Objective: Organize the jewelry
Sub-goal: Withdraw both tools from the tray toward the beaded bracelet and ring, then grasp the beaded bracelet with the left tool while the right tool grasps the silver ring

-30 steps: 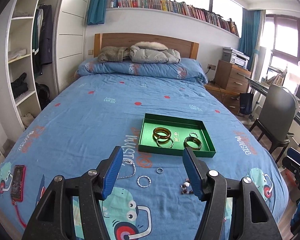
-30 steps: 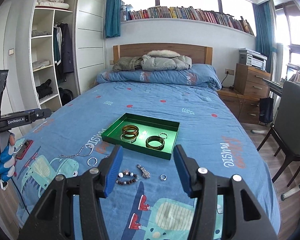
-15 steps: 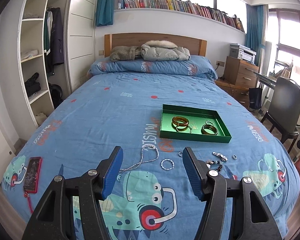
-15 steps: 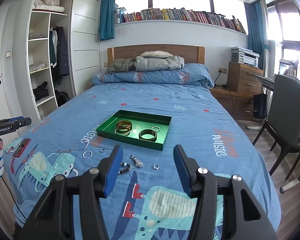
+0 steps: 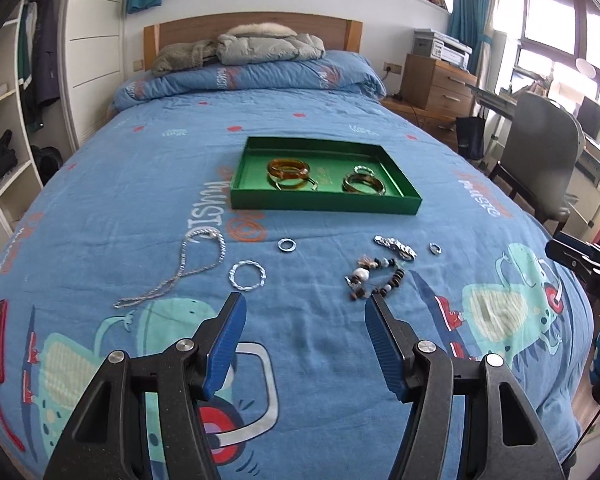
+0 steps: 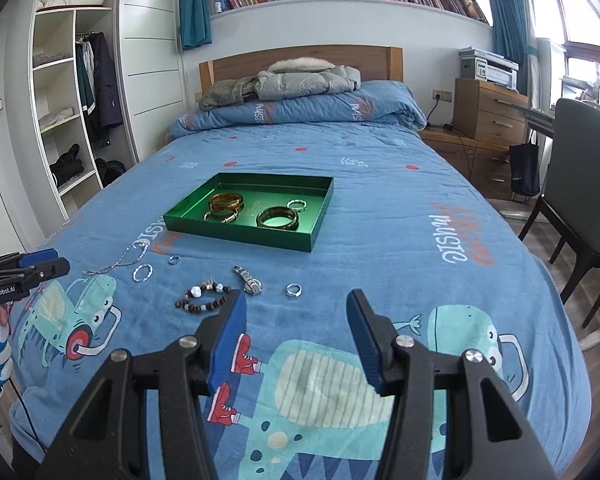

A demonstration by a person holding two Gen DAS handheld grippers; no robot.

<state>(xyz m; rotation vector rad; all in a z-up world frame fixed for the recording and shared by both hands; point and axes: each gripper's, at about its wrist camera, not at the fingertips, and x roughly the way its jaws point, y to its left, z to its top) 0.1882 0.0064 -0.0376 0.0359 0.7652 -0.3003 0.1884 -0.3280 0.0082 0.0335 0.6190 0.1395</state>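
Overhead, both grippers' jaws apart and empty, loose beaded bracelet clear of green tray rim

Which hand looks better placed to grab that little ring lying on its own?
Probably right: the small ring lies just ahead of the right gripper, between its open jaws. The left gripper faces bare quilt.

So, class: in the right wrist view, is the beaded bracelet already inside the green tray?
No: the beaded bracelet lies on the blue bedspread, nearer the camera than the green tray, which holds only bangles and a ring.
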